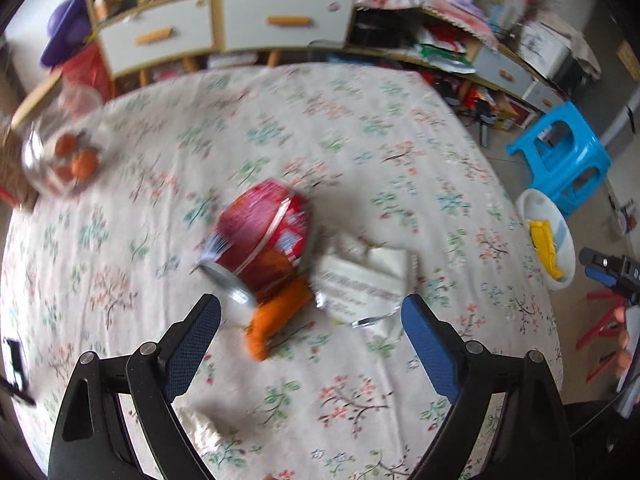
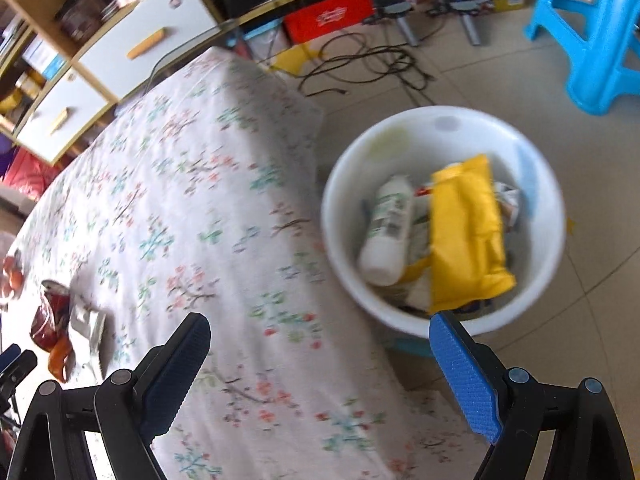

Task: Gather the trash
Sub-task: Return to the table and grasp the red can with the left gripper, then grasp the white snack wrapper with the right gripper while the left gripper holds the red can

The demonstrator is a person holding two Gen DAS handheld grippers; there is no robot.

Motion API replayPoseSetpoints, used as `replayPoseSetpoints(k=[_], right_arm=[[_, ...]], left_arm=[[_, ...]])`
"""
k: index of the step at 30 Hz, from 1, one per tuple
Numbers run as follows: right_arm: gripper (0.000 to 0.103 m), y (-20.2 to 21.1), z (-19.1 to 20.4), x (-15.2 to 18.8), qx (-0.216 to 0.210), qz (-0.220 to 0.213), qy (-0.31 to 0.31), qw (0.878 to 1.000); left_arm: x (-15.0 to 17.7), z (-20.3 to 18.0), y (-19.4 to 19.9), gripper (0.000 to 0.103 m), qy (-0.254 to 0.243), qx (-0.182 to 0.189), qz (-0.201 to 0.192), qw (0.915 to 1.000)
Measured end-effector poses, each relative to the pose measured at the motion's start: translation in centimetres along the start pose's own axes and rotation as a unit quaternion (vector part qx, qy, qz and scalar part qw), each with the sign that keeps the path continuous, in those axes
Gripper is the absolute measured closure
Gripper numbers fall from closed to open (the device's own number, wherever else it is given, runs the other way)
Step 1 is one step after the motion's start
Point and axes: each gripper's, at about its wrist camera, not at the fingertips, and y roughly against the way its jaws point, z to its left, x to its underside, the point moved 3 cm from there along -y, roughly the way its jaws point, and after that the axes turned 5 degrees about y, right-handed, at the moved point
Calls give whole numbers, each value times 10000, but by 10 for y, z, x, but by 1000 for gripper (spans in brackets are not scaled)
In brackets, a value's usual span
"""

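A crushed red can (image 1: 262,236) lies on the floral tablecloth (image 1: 280,128), with an orange peel (image 1: 276,320) and a silver-white wrapper (image 1: 360,284) beside it. My left gripper (image 1: 310,312) is open, just short of this trash, its jaws on either side of it. My right gripper (image 2: 320,328) is open and empty, above the table edge next to the white bin (image 2: 440,128). The bin holds a yellow packet (image 2: 464,236) and a white bottle (image 2: 388,228). The can (image 2: 50,312) and wrapper (image 2: 86,320) also show in the right wrist view.
A glass bowl of orange fruit (image 1: 60,156) stands at the table's far left. A crumpled tissue (image 1: 202,428) lies near my left gripper. A blue stool (image 1: 564,152) stands beyond the bin (image 1: 544,236). Shelves and drawers (image 1: 224,28) line the back. Cables (image 2: 372,64) lie on the floor.
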Motion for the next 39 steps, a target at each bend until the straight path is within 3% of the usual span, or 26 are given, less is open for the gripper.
replayPoseSetpoints(k=[6,11,19,24,28,33,39], right_arm=[[10,-14,40,2,-69,130,308,9994],[10,-28,75,4,-114,236,637,9976],[10,-50,111,5,-107,422,855,9954],[10,-61,129,9,-71,513,1000,9936],[10,-65,147,13,-54,525,1280,9904],[10,-72,181,21,-220,572,1832,9812],[9,-92,223,36,-365,773,2673,9598]], left_arm=[[-9,26,-15,10,110,-137,77,9998],[-29,34,-28,10,110,157,33,9998],[-43,26,-59,11,34,308,459,9985],[-43,24,-70,28,-4,123,548,9984],[-41,32,-64,28,199,209,579,9979],[-39,46,-39,28,425,331,328,9980],[-31,71,-6,28,683,388,29,9969]])
